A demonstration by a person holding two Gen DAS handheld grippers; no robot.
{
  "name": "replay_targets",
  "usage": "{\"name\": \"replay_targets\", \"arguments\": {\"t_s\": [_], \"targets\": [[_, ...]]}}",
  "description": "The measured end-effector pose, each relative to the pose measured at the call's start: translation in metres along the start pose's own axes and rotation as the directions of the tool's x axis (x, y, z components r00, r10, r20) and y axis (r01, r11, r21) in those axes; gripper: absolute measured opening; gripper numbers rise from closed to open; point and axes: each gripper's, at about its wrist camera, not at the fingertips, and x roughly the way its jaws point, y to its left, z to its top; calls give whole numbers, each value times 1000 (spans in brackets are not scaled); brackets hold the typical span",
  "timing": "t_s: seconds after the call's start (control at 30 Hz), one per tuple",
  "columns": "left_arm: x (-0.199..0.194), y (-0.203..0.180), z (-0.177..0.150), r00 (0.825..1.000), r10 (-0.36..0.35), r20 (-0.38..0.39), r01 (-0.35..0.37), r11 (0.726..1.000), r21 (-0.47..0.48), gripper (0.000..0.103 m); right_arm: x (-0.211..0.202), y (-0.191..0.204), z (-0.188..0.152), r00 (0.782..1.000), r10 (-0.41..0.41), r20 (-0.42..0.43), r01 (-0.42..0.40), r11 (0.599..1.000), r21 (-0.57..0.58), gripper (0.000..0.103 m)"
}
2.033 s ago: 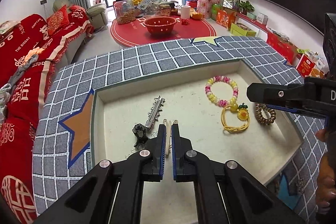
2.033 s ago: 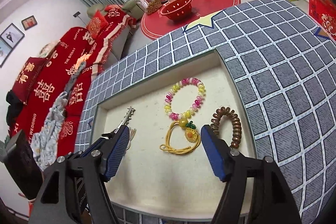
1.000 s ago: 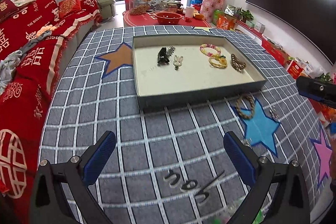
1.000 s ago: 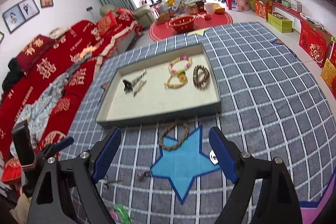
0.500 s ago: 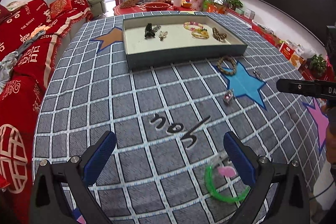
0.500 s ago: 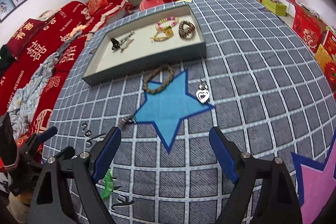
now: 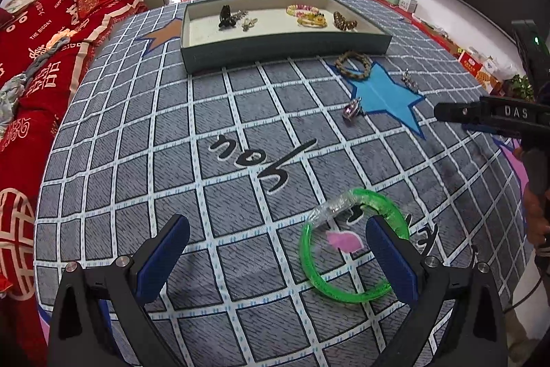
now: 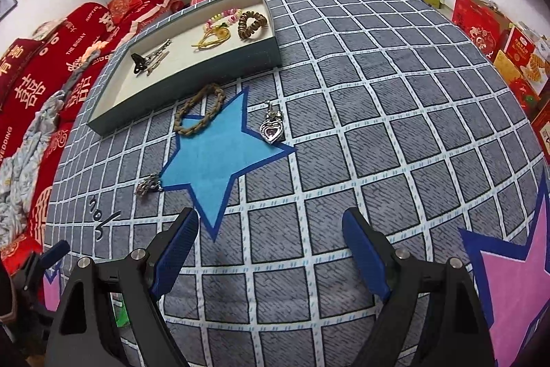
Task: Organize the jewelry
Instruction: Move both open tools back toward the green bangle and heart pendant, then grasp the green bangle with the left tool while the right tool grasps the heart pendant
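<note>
Clearly, green bangle [image 7: 347, 250] lies beside open left tongs [image 7: 276, 250].

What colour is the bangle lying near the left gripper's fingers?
Translucent bright green bangle, with a clear section at its top; it shows best in the left wrist view.

A translucent green bangle [image 7: 347, 250] lies flat near the grid-patterned cloth's near edge. A braided brown bracelet [image 8: 199, 114], a silver heart pendant [image 8: 272, 130] and a small silver charm [image 8: 148, 185] lie around the blue star. The tray [image 8: 192, 93] near the far edge holds hair clips [image 8: 149, 60], a beaded bracelet [image 8: 225, 15], a yellow cord [image 8: 211, 36] and a brown coil [image 8: 252, 24].
</note>
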Motion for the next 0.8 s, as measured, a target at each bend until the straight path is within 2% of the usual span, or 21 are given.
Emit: {"name": "replay_targets", "arguments": {"t_s": [0.27, 0.4, 0.47, 0.6, 0.7, 0.77, 0.8], "targets": [[8, -3, -3, 999, 13, -30, -14, 1000, -13, 103, 19, 6, 17, 998, -68, 16, 69, 997, -47, 88], [9, -10, -5, 999, 23, -28, -22, 1000, 19, 99, 28, 10, 28, 995, -101, 28, 102, 992, -74, 88], [7, -15, -5, 1000, 25, -19, -24, 999, 37, 89, 32, 13, 33, 993, -117, 32, 119, 989, -88, 88], [5, -20, -4, 1000, 12, -15, -11, 998, 54, 77, 39, 18, 43, 989, -144, 44, 149, 982, -117, 83], [2, -25, -4, 1000, -5, -13, 6, 997, 74, 63, 45, 21, 52, 985, -167, 53, 173, 976, -135, 75], [2, -28, -3, 1000, -15, -12, 16, 996, 88, 47, 46, 21, 55, 982, -178, 56, 184, 973, -142, 63], [1, -30, -4, 1000, -21, -12, 22, 995, 96, 44, 46, 22, 56, 981, -183, 59, 190, 971, -147, 59]]}}
